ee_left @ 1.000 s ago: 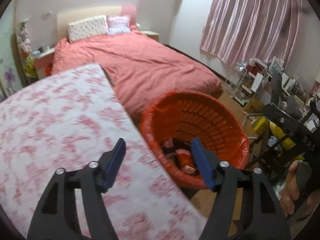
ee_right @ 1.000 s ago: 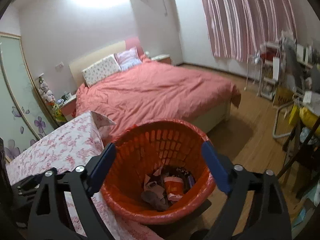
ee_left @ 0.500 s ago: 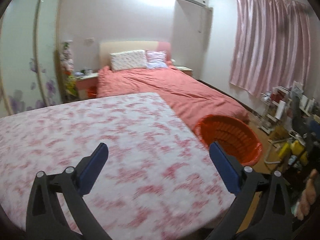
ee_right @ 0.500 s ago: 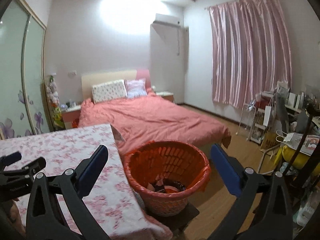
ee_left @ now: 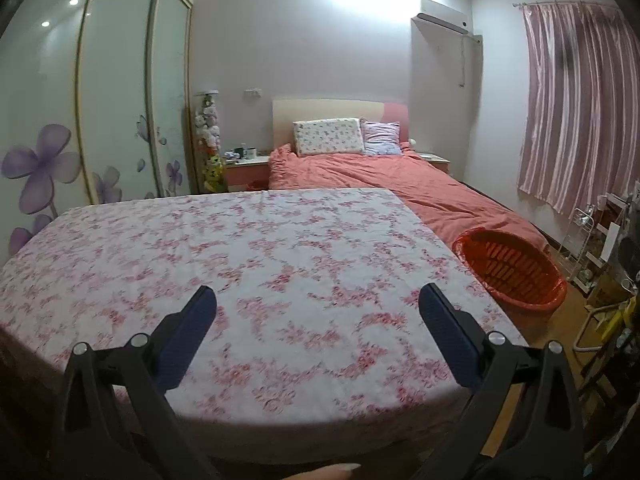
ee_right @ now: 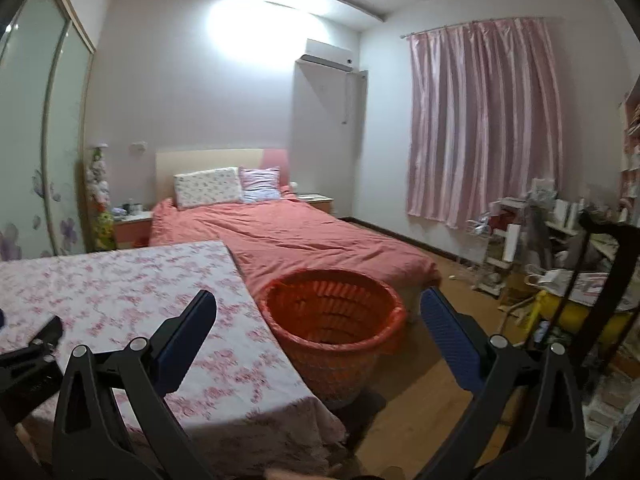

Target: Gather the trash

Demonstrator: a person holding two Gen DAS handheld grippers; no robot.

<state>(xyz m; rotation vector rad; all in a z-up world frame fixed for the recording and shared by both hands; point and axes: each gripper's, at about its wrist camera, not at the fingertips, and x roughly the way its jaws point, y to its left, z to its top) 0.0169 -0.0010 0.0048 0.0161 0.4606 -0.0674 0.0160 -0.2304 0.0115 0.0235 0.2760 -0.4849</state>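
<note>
- Now spread wide, holding nothing: left gripper [ee_left: 318,308] low over pink floral tablecloth [ee_left: 248,248].
- Likewise wide apart, empty: right gripper [ee_right: 318,312].
- Right of centre, beside tablecloth edge: round orange slatted plastic basket [ee_right: 334,320].

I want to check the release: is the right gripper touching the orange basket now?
Apart. In the right wrist view the right gripper stands open and empty, and the orange basket sits farther off on the floor beside the table.
</note>
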